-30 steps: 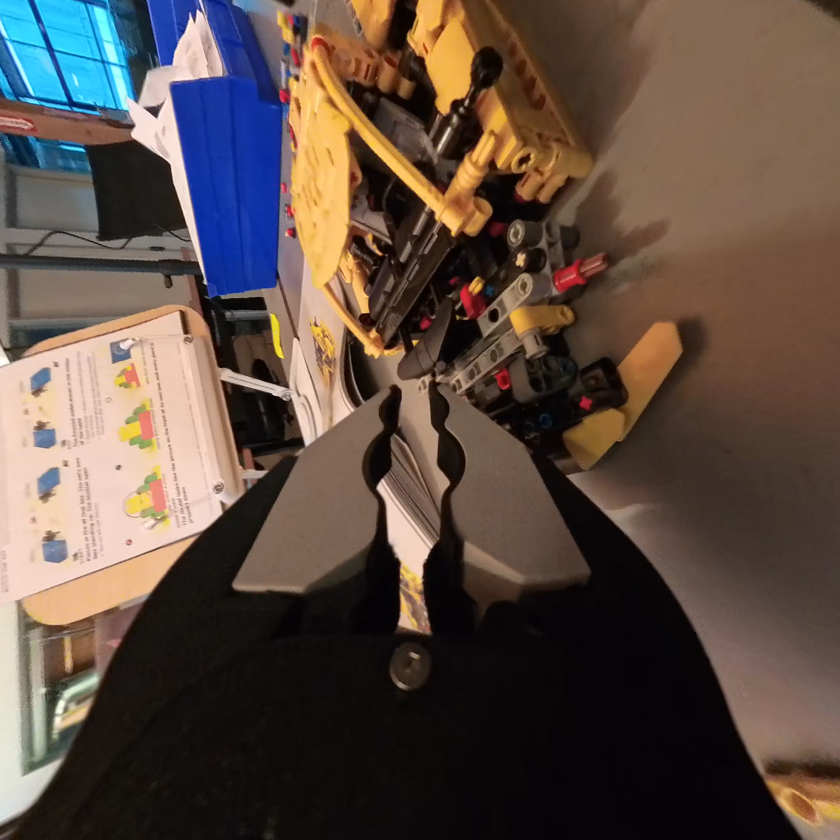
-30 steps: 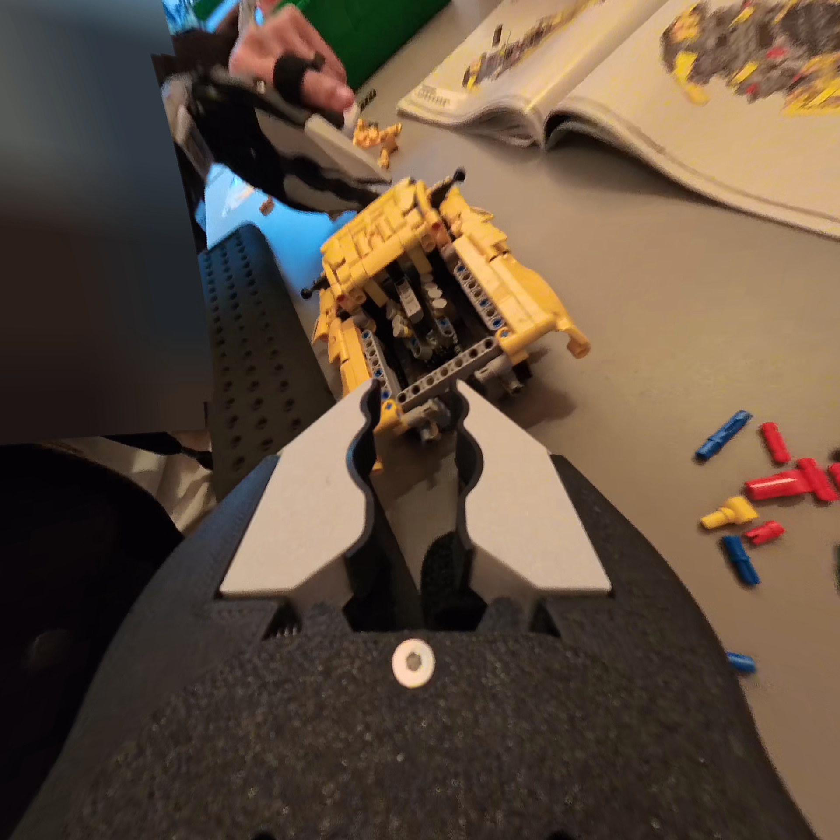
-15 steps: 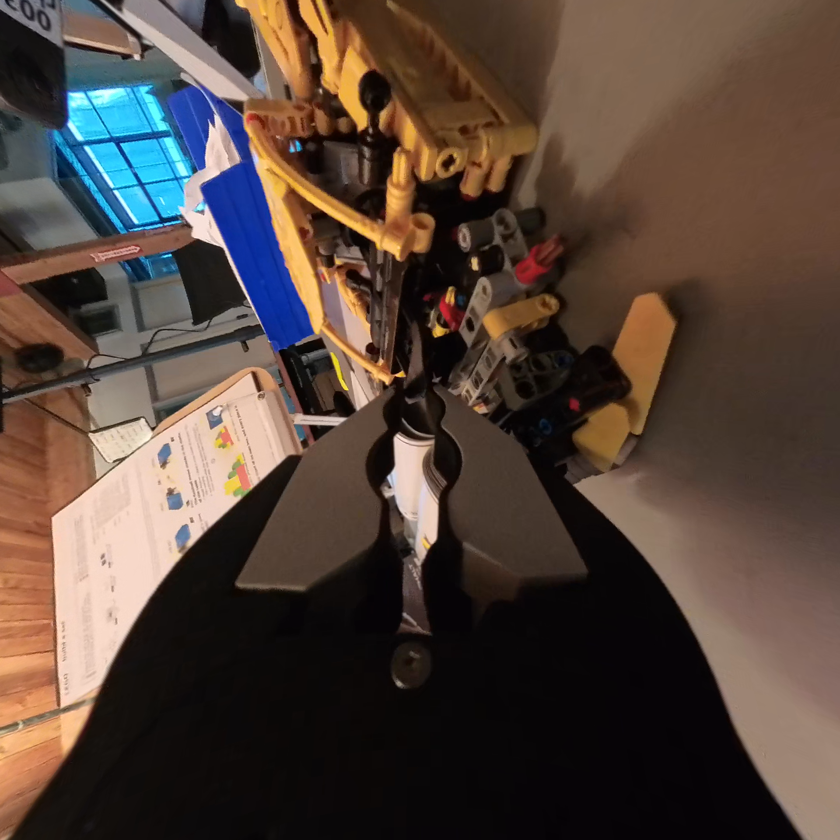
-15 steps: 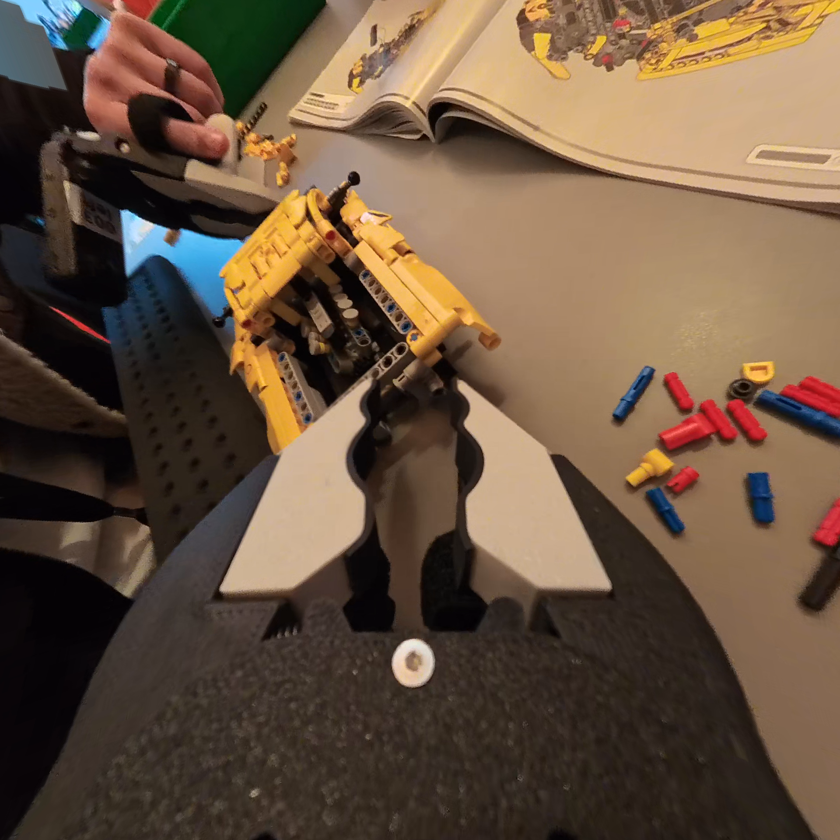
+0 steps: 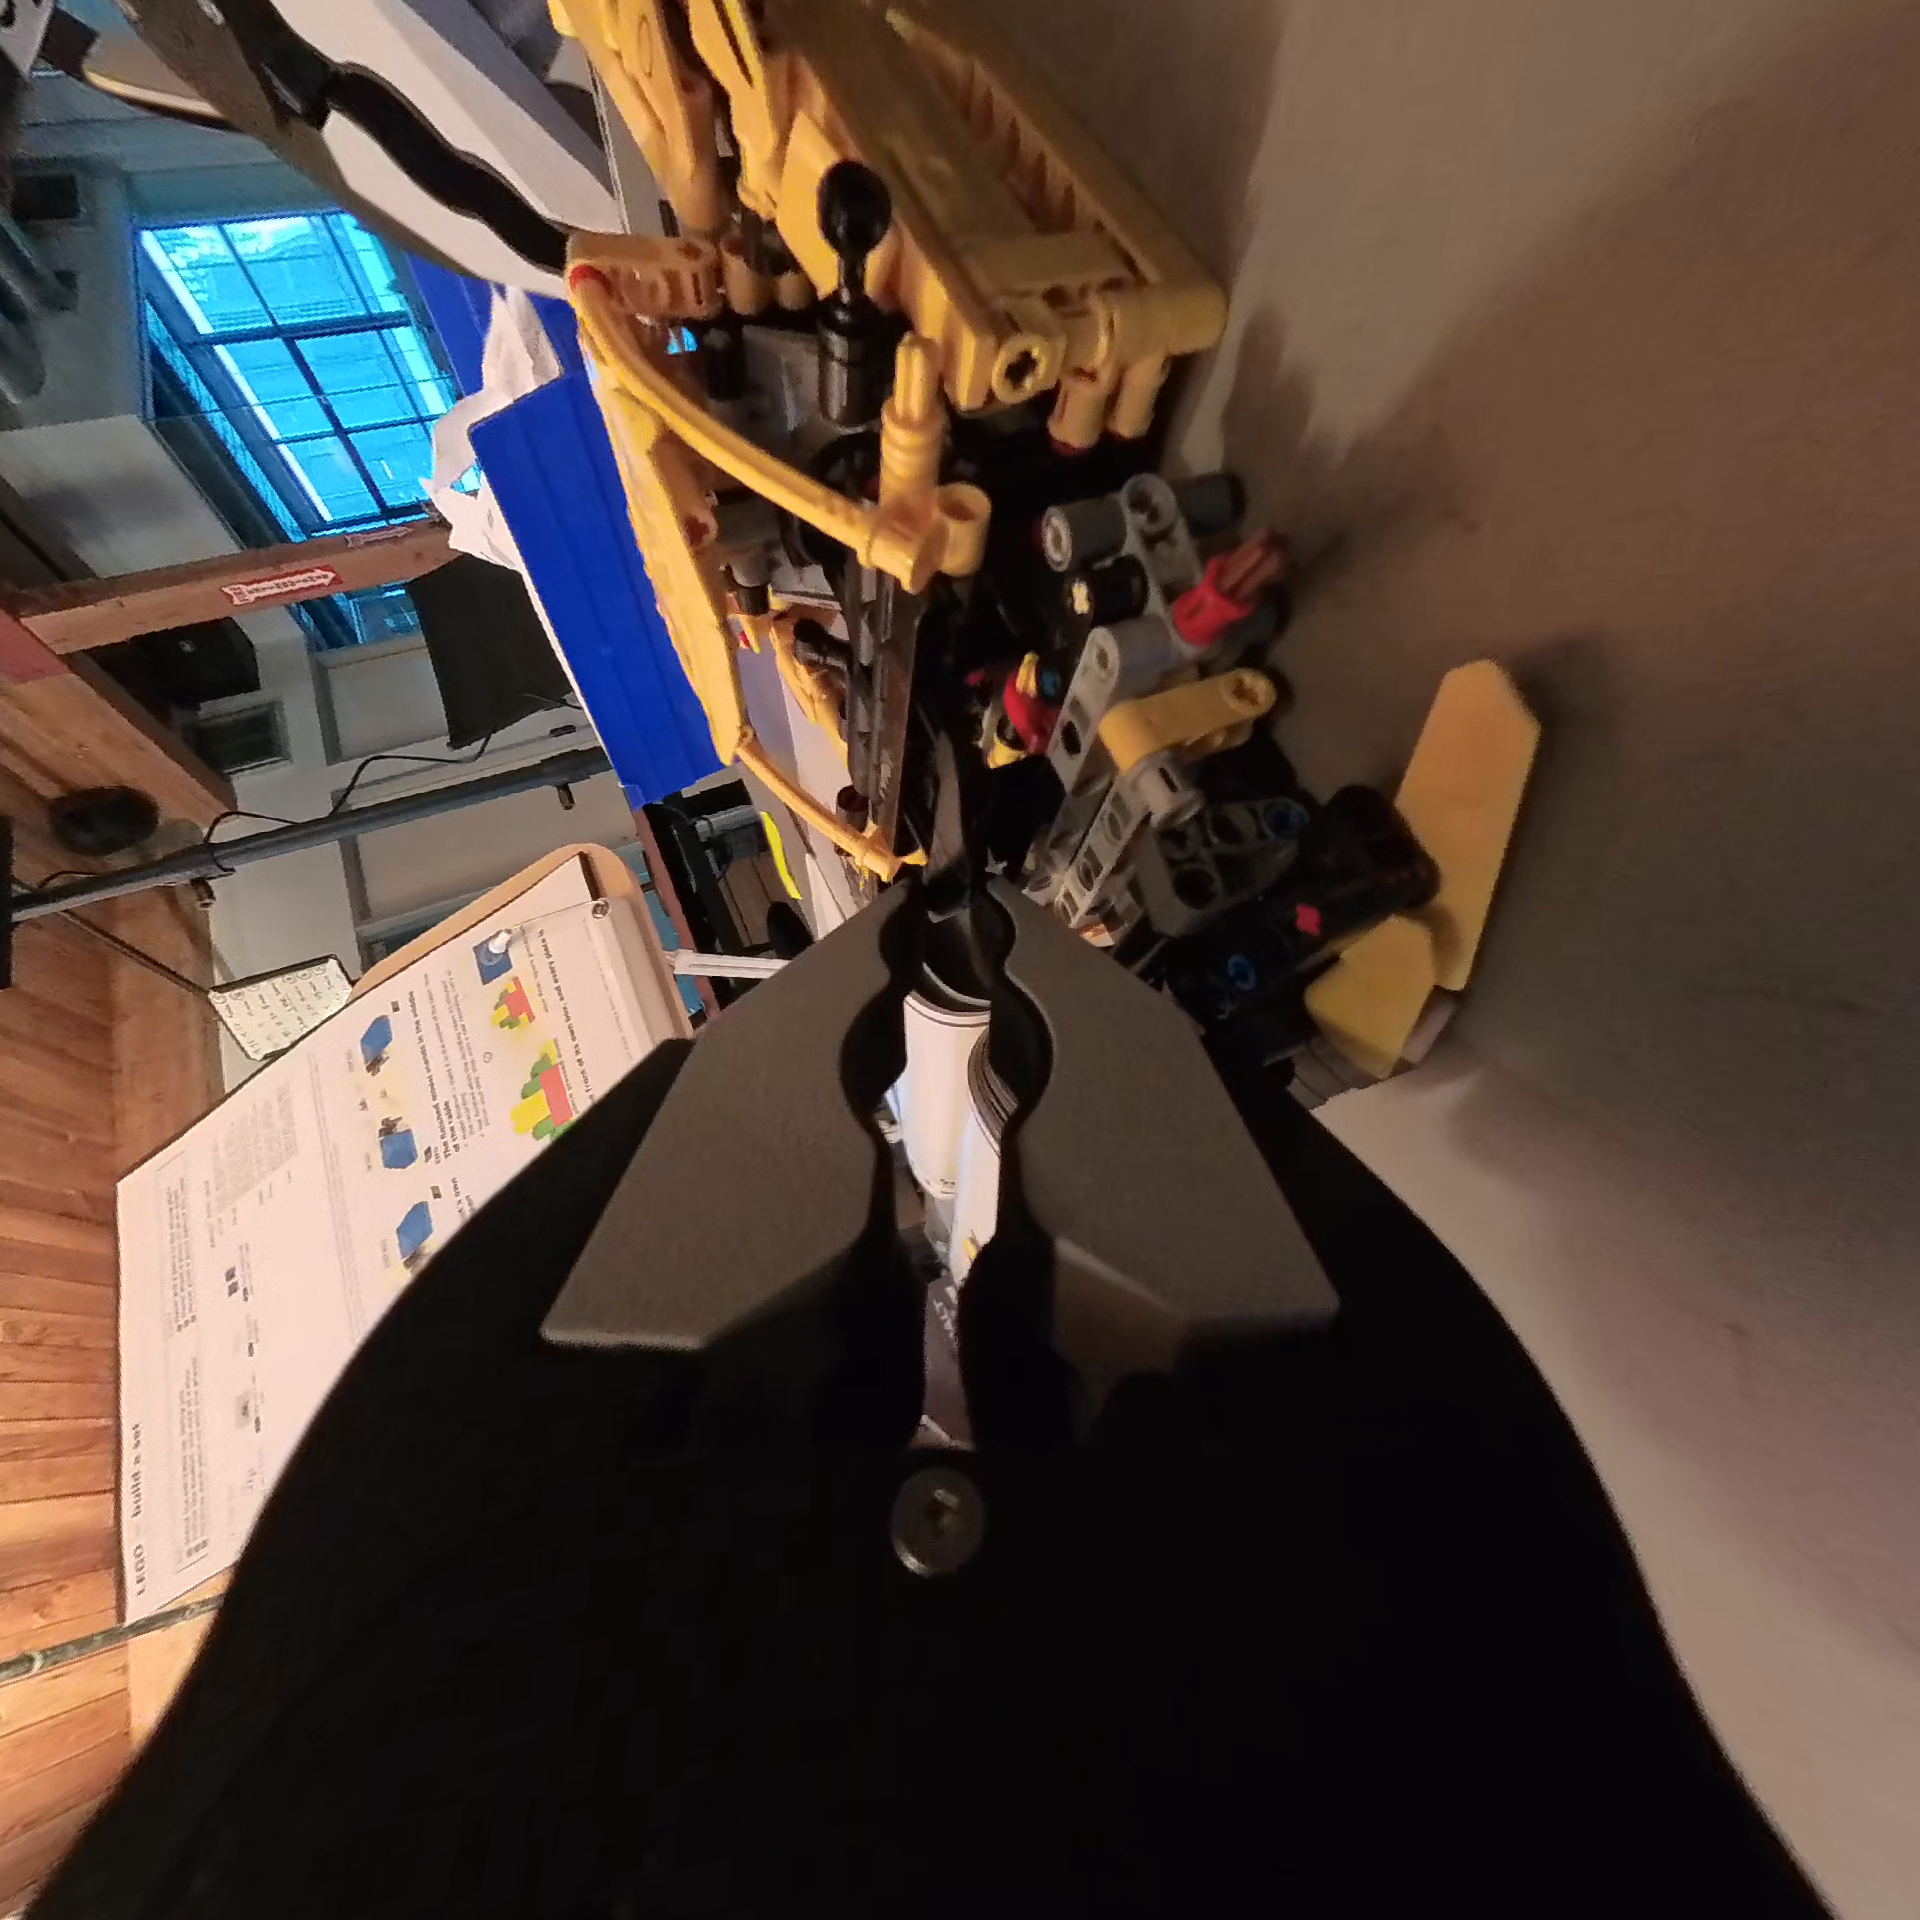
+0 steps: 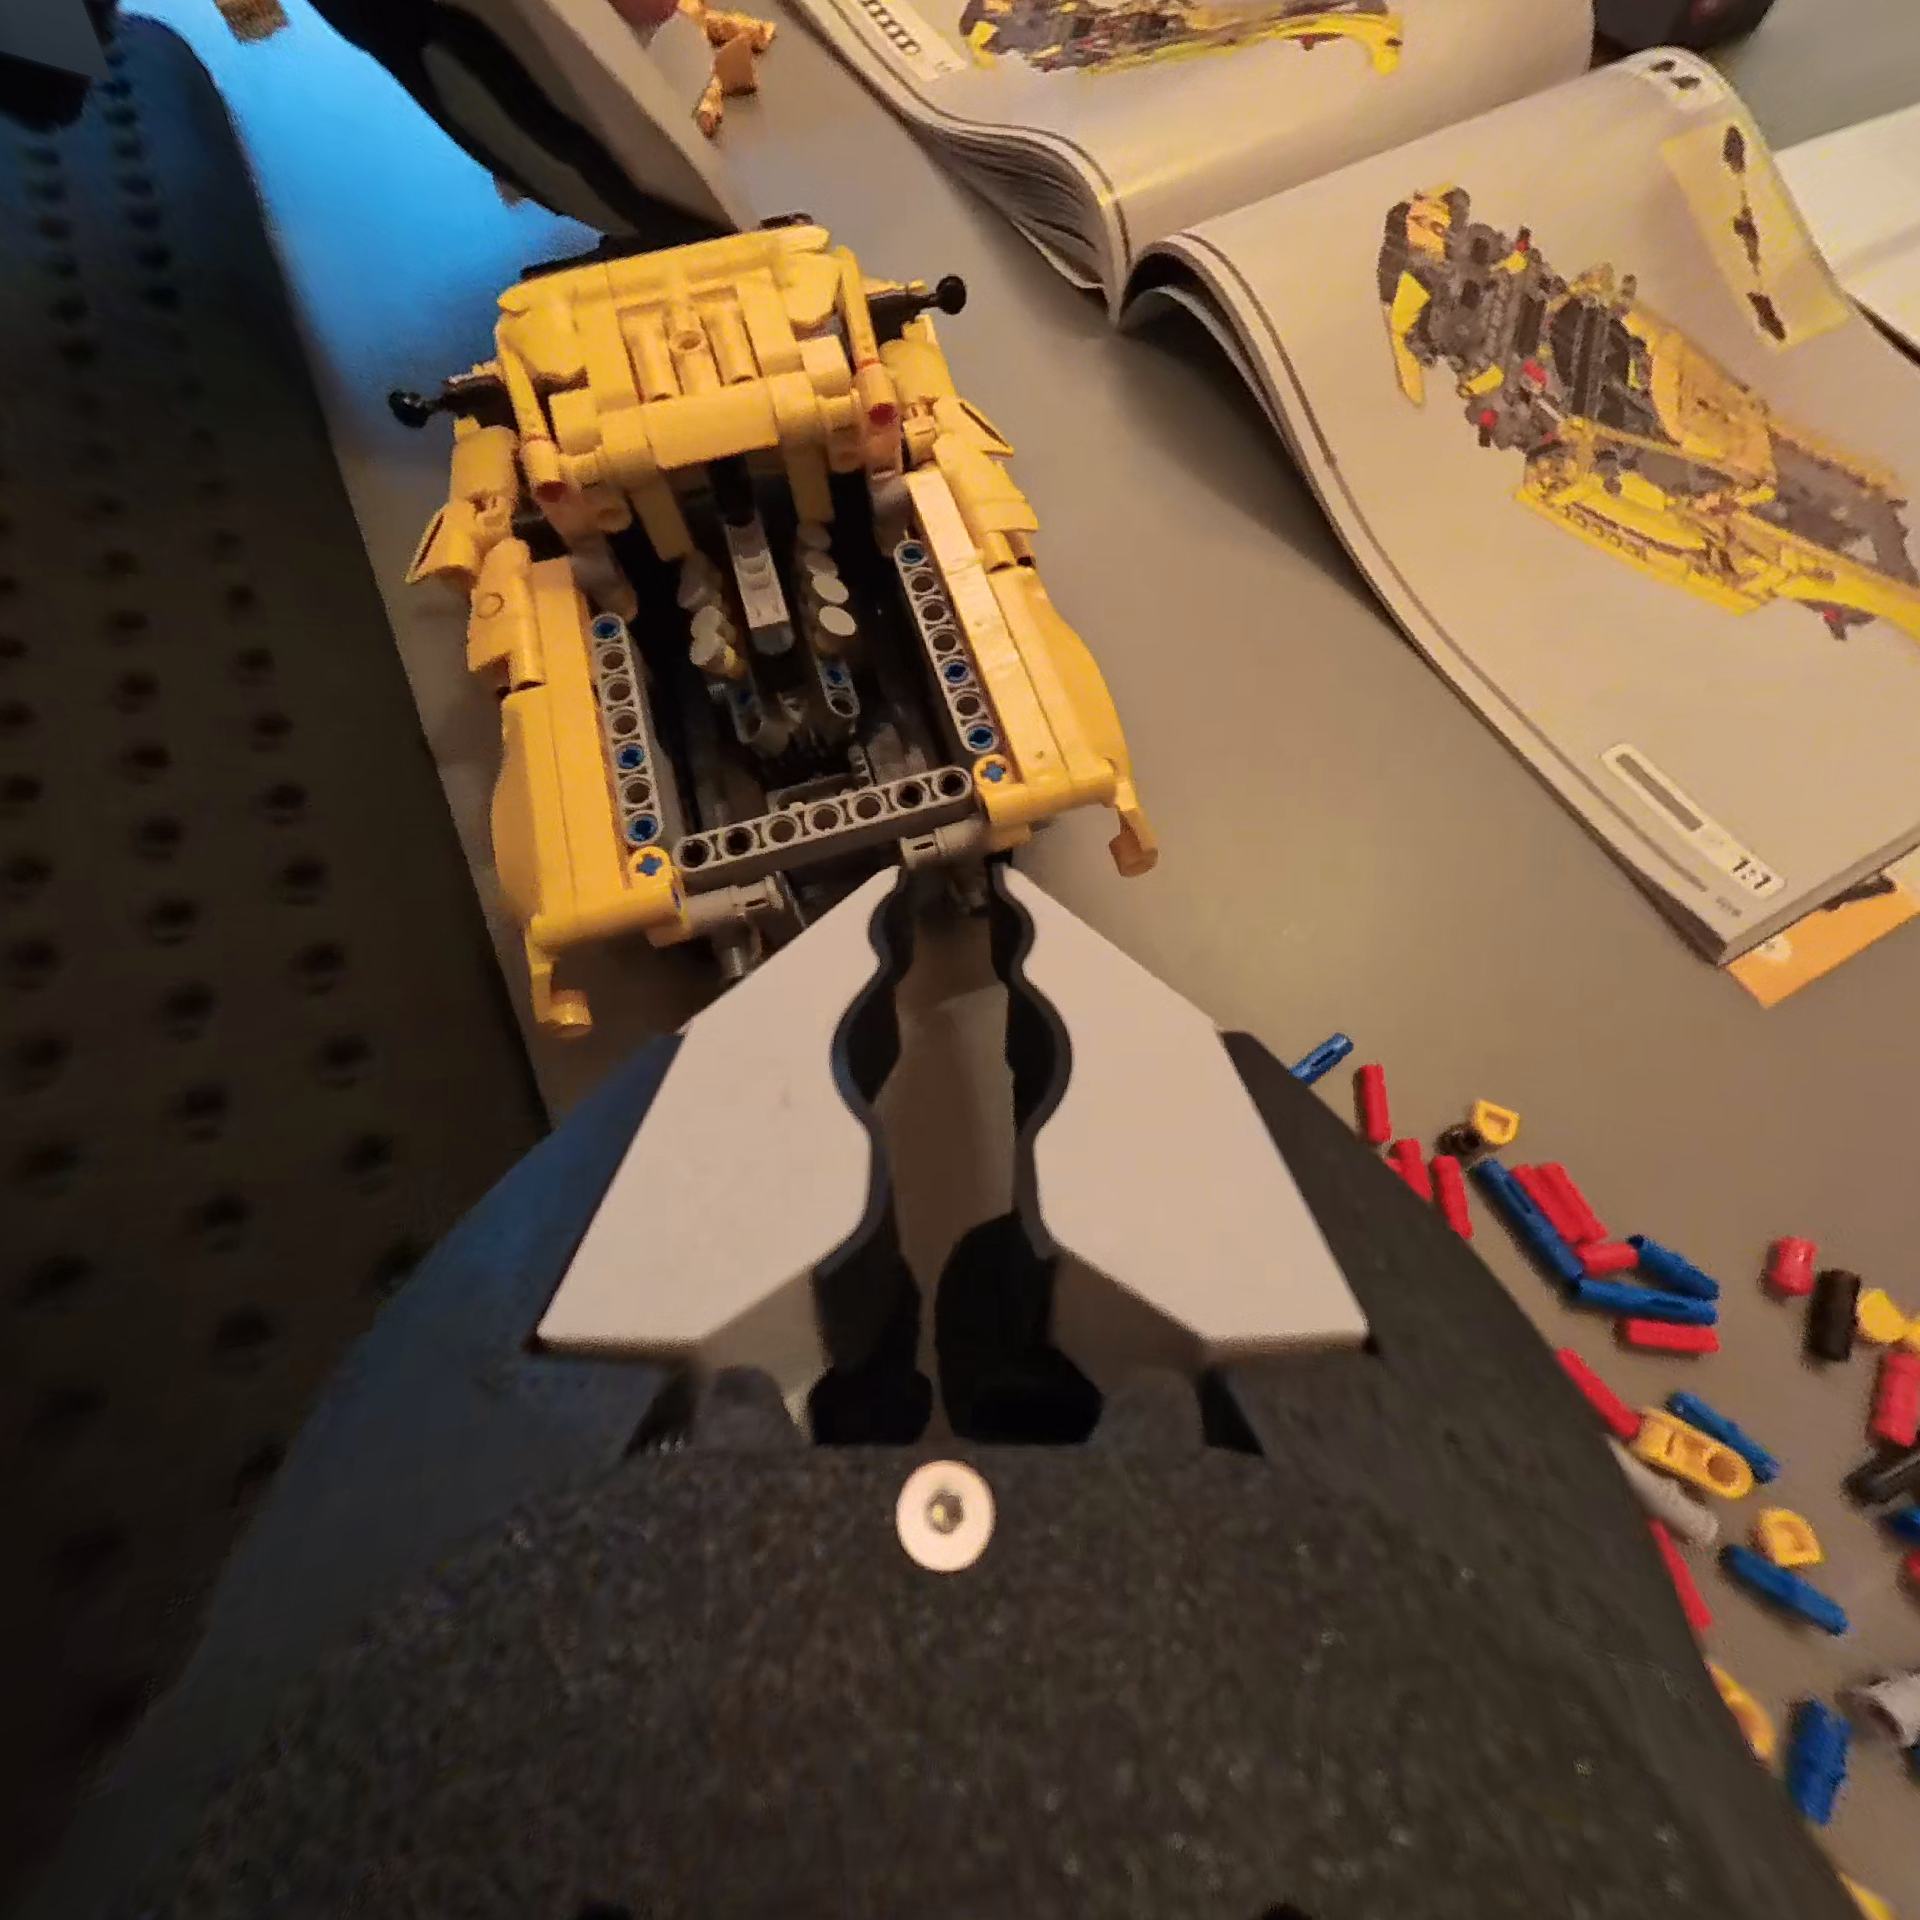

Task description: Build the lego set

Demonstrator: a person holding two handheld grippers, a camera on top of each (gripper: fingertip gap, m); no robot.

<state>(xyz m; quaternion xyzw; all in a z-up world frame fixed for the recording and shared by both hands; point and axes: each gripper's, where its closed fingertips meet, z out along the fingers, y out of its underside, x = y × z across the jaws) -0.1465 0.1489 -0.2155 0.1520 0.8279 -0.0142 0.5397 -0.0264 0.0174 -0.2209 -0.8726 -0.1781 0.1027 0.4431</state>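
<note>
So I'm bracing the yellow lego car (image 6: 769, 623) on the tabletop (image 6: 1351, 831): left gripper (image 5: 948, 902) fingers nearly together at its black end, maybe pinching it, can't tell. Right gripper (image 6: 943, 883) fingers apart, empty, just behind its grey beam (image 6: 821, 821). Next I'd grab a pin from the loose pieces (image 6: 1621, 1299) beside it.

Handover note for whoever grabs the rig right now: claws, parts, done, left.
Left claw: nearly closed at the tips on a dark part of the yellow model's end; whether it truly grips, I cannot tell.
Right claw: open, empty, tips right at the grey holed beam on the model's near end.
Model lies on the grey table, body largely built, middle bay uncovered.
Loose pins, red, blue and yellow, lie to the right of the right claw; the open instruction book sits beyond them.
Left: loose parts not yet fitted; check the book for the next step.
</note>
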